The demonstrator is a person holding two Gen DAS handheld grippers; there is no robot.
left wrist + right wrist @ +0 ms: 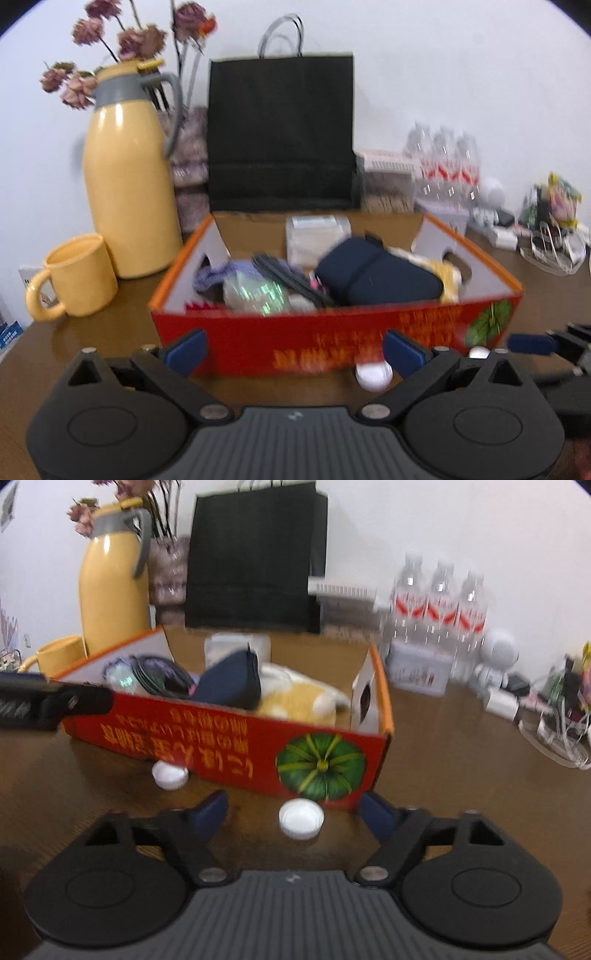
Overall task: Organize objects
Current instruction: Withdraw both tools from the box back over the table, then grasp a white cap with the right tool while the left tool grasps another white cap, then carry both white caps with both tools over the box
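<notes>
Both jaws spread and empty: right gripper (293, 808) around a white bottle cap (301, 818), left gripper (293, 345) facing the red pumpkin box (332, 332).

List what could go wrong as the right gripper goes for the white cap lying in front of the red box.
1. The white cap lies flat and low on the table between the right gripper's open jaws; the pads may slide over it or flick it away.
2. The red box stands just behind it; the fingertips could bump and shove it.
3. The left gripper works close beside, near a second cap; the two could collide.
</notes>
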